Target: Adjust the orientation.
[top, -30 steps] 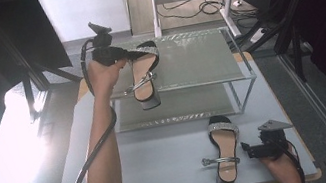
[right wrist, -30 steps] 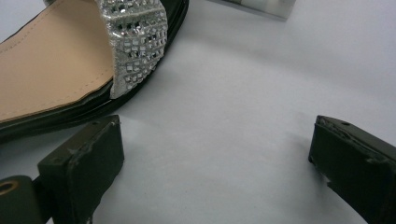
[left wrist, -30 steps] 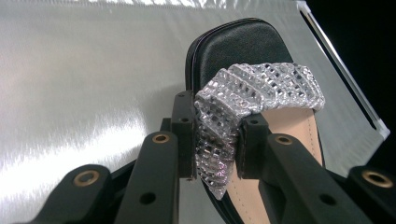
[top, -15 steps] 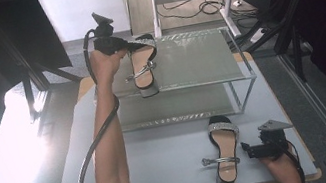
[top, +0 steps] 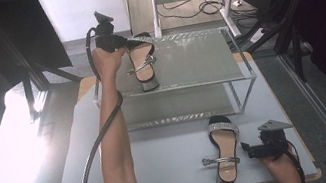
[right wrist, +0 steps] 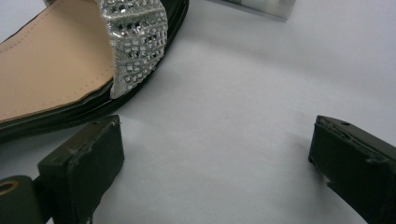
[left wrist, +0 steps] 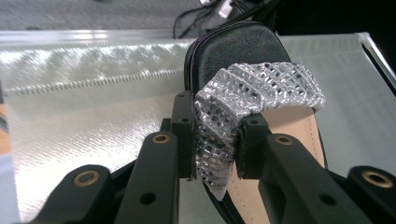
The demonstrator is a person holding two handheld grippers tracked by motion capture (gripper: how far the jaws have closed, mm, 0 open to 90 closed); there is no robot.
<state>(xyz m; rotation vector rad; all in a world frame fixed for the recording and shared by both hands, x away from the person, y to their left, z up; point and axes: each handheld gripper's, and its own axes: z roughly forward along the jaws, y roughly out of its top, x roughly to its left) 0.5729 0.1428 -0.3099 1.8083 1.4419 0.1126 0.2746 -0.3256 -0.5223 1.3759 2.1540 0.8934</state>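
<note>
Sliding farther onto the silver mesh shelf [top: 186, 62], my left gripper [left wrist: 215, 140] pinches the black rhinestone-strapped sandal [left wrist: 261, 88]; right gripper [right wrist: 215, 154] rests spread.

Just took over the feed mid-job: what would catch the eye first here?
The left gripper is shut on the glittering strap of a black sandal that lies on the top tier of the shelf rack at the far side of the table. Its twin sandal lies on the grey table in front of the rack, with the right gripper open beside it, not touching.
</note>
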